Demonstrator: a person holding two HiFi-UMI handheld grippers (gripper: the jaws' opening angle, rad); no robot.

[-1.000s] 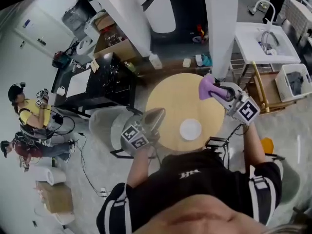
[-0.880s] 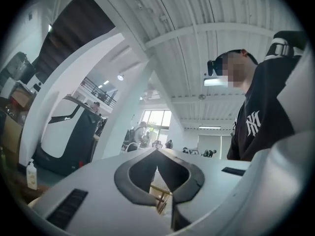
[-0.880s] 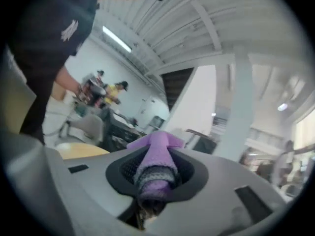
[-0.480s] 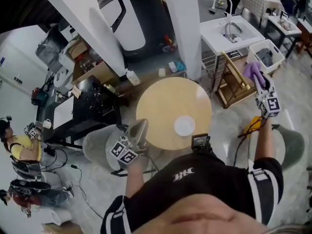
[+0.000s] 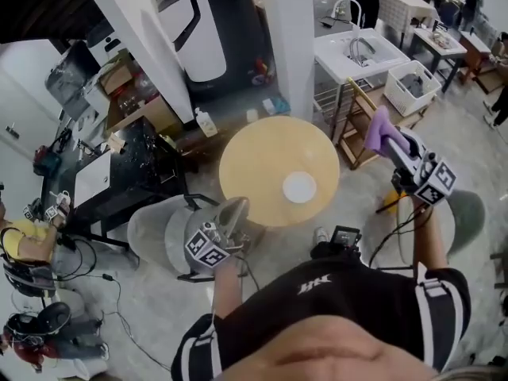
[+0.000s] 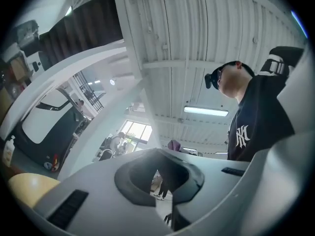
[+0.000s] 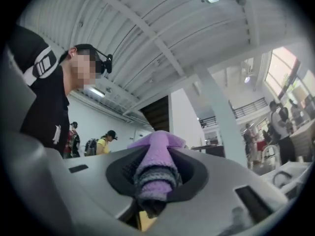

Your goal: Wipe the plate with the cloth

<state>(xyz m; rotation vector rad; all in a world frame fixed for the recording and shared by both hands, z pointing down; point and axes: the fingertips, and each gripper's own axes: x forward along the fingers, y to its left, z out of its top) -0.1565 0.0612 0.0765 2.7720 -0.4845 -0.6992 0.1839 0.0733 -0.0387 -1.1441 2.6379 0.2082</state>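
A small white plate (image 5: 299, 187) lies on the round wooden table (image 5: 258, 153), right of its middle. My right gripper (image 5: 388, 139) is off the table's right side, raised, and shut on a purple cloth (image 5: 378, 128). In the right gripper view the cloth (image 7: 156, 167) is bunched between the jaws of that gripper (image 7: 153, 193), which points up at the ceiling. My left gripper (image 5: 236, 205) hovers at the table's near-left edge, shut and empty. In the left gripper view, that gripper (image 6: 160, 182) also points upward, with the table's edge (image 6: 23, 187) low at the left.
Right of the table stand a wooden rack (image 5: 356, 125), a white sink unit (image 5: 355, 51) and a white basket (image 5: 411, 82). A grey chair (image 5: 163, 230) sits under my left arm. A black bench (image 5: 119, 173) is at the left, and a white column (image 5: 287, 30) behind the table.
My right gripper with the cloth left the table's far-right edge, swung far out to the right, then came partway back. My left gripper stayed near the table's near-left edge.
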